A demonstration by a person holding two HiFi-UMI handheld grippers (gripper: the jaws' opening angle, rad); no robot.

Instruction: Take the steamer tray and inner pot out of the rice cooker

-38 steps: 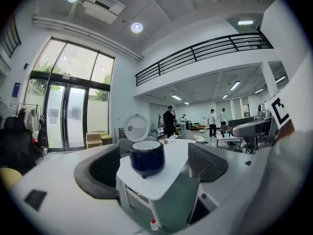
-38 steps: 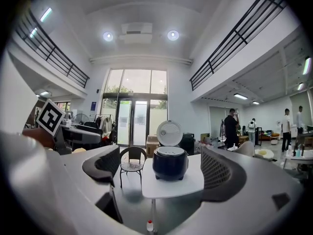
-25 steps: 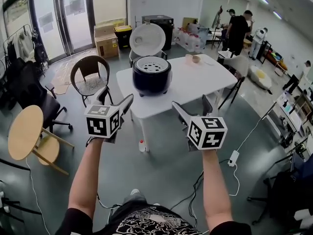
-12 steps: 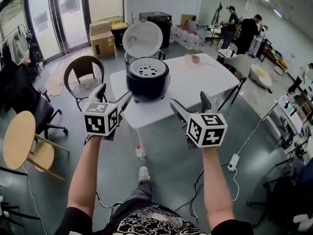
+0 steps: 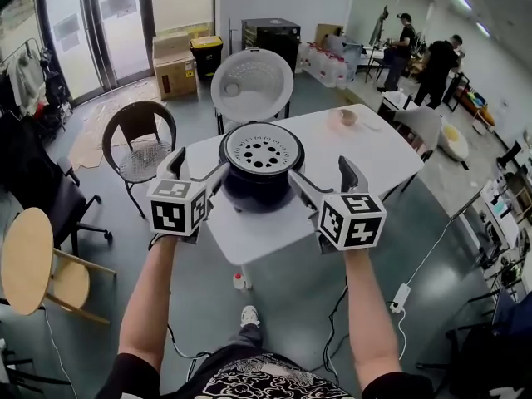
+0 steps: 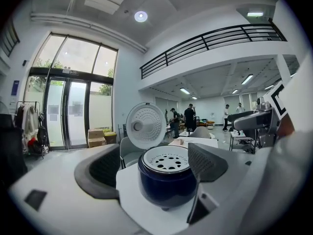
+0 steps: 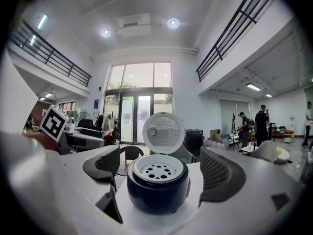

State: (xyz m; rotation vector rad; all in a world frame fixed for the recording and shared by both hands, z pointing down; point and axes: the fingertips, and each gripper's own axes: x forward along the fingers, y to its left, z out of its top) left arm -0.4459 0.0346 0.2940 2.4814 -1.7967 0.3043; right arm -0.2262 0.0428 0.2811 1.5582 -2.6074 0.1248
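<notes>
Rice cooker open on white table, perforated steamer tray seated in its top
Lid stands up at 12 o'clock of the body; left gripper at cooker's 8 o'clock, right gripper at 4 o'clock, both with jaws spread and holding nothing, cooker seen beyond the tips

The steamer tray fills the mouth of the rice cooker, so whatever lies under it is hidden. In the head view the cooker's lower sides sit behind the left gripper and the right gripper. The pinkish thing far down the table is too small to identify, and the round wooden table is cut off by the left edge.
</notes>
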